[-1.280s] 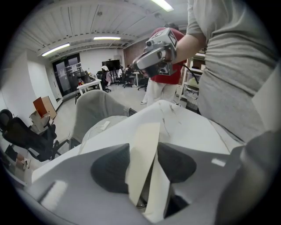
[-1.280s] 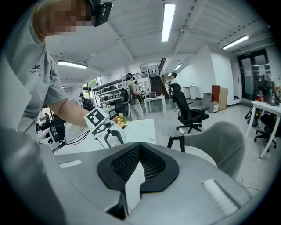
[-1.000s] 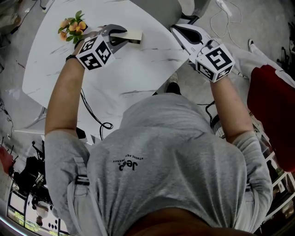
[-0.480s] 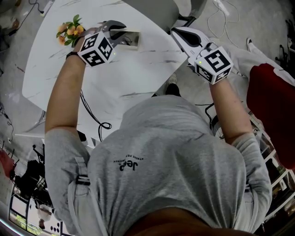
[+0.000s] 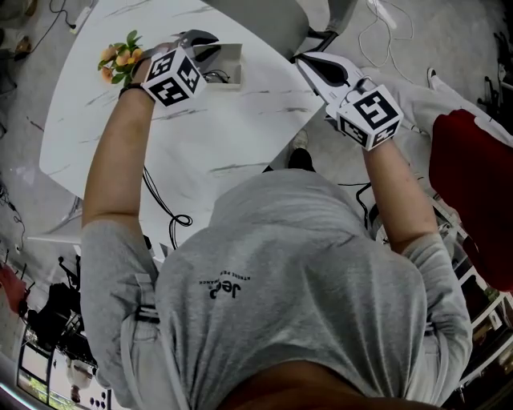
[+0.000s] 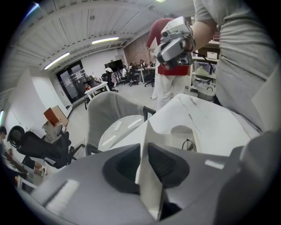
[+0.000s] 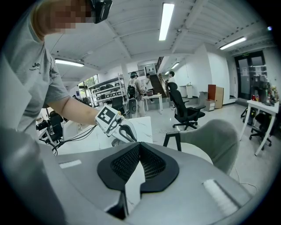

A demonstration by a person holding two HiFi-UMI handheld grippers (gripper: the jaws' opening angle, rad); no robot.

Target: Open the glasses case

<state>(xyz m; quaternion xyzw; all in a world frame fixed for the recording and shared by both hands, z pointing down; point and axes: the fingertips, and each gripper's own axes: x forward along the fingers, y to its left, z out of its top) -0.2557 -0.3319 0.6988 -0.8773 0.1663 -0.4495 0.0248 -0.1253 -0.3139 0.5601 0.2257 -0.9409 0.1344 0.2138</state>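
Observation:
The white glasses case lies at the far side of the white table, its lid raised and its inside showing. My left gripper is at the case's left end; its jaws have just closed on the lid's thin white flap, which stands pinched between the dark pads. The case's hollow body shows beyond the jaws. My right gripper hovers past the table's right edge, apart from the case, shut with nothing in it; its pads meet at the tip.
A small bunch of orange flowers stands just left of the left gripper. A grey chair sits behind the table. A black cable hangs off the near table edge. A red object is at the right.
The left gripper has moved a little toward the far edge of the table. The case, a closed bar a second ago, now stands open with its lid lifted. The right gripper has stayed put.

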